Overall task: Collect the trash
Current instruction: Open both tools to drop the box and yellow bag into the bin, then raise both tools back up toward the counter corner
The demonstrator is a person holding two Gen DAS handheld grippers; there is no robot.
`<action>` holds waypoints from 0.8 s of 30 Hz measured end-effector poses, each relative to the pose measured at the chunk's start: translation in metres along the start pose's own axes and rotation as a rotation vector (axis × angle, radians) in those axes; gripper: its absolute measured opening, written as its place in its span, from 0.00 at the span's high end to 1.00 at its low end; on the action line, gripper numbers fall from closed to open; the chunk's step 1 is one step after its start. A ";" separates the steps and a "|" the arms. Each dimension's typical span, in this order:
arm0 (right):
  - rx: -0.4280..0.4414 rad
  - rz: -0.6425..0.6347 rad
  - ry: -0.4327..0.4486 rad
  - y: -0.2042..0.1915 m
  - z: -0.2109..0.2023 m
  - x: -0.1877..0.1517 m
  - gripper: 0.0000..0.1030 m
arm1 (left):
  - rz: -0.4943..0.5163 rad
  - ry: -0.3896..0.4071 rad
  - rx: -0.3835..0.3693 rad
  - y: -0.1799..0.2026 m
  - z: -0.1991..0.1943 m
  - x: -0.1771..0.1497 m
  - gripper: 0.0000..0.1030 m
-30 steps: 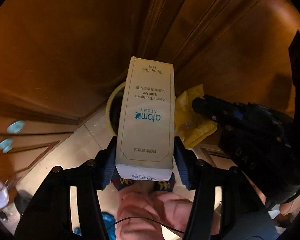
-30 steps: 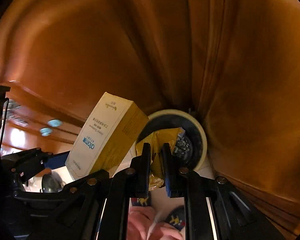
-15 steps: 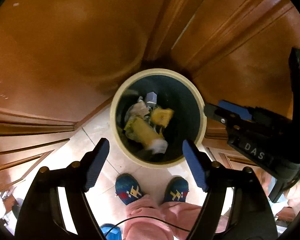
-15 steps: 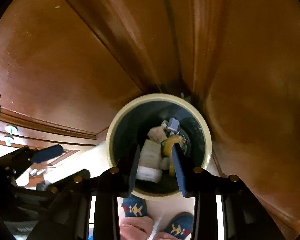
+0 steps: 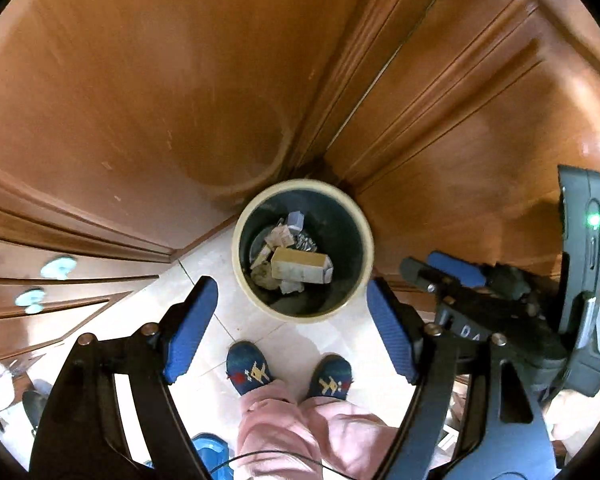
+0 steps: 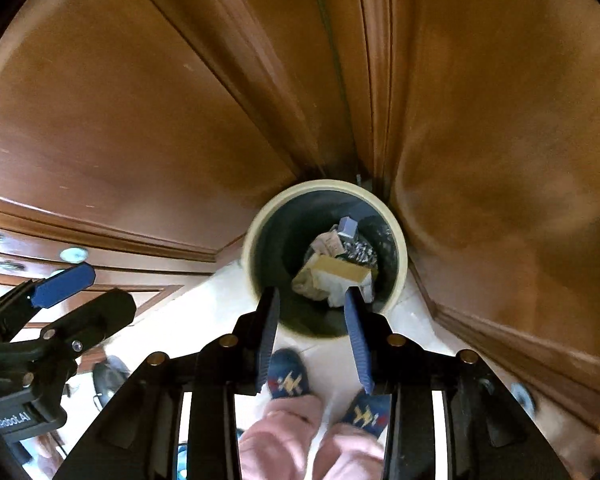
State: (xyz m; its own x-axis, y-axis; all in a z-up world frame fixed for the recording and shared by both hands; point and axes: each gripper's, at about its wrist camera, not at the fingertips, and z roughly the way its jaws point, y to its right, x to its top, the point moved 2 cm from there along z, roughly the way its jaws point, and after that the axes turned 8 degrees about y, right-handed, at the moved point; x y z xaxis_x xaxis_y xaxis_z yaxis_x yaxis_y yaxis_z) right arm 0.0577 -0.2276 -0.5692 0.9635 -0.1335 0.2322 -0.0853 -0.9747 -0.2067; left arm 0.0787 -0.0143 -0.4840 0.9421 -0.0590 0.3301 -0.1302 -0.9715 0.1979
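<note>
A round trash bin (image 5: 244, 280) with a cream rim and dark inside stands on the floor in a corner of wooden doors; it also shows in the right wrist view (image 6: 252, 276). Inside lie a cream toothpaste box (image 5: 300, 266) (image 6: 340, 272), crumpled wrappers and other scraps. My left gripper (image 5: 292, 300) is open and empty, high above the bin. My right gripper (image 6: 311, 300) is open and empty above the bin too. The right gripper appears at the right of the left wrist view (image 5: 452, 276), and the left gripper at the left of the right wrist view (image 6: 60, 284).
Brown wooden doors (image 5: 140, 80) close in behind and beside the bin. The floor is pale tile (image 5: 300, 340). The person's feet in blue slippers (image 5: 248, 368) stand just in front of the bin. Cabinet knobs (image 5: 58, 266) show at left.
Both grippers opened and dropped their loads: the toothpaste box and the yellow wrapper fell into the bin. Both grippers have since risen, so the bin looks smaller.
</note>
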 end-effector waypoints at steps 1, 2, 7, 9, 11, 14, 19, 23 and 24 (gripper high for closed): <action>0.003 -0.002 0.003 -0.004 -0.012 0.003 0.67 | 0.004 0.008 0.001 0.004 -0.013 0.004 0.27; 0.005 -0.007 0.008 -0.009 -0.025 0.005 0.67 | 0.009 0.019 0.004 0.007 -0.028 0.010 0.27; 0.029 -0.028 0.024 -0.031 -0.094 0.019 0.67 | 0.016 0.072 0.006 0.021 -0.089 0.029 0.27; 0.036 -0.038 0.038 -0.037 -0.122 0.025 0.67 | 0.017 0.098 0.011 0.027 -0.116 0.037 0.27; 0.042 -0.056 0.056 -0.045 -0.153 0.032 0.67 | 0.013 0.126 0.013 0.034 -0.143 0.045 0.27; 0.057 -0.082 0.083 -0.053 -0.200 0.042 0.67 | 0.024 0.166 0.017 0.046 -0.180 0.055 0.27; 0.083 -0.126 0.158 -0.065 -0.271 0.056 0.67 | 0.074 0.253 0.039 0.070 -0.245 0.070 0.26; 0.099 -0.164 0.228 -0.069 -0.327 0.071 0.66 | 0.119 0.342 0.057 0.091 -0.304 0.083 0.24; 0.105 -0.172 0.255 -0.071 -0.344 0.076 0.66 | 0.127 0.364 0.059 0.096 -0.320 0.087 0.24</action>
State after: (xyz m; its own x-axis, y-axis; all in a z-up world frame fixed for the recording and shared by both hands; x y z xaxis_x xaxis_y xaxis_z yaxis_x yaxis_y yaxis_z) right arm 0.0493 -0.2299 -0.2104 0.8655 -0.0225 0.5004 0.1125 -0.9647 -0.2380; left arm 0.0491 -0.0391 -0.1415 0.7468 -0.1041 0.6569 -0.2106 -0.9739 0.0851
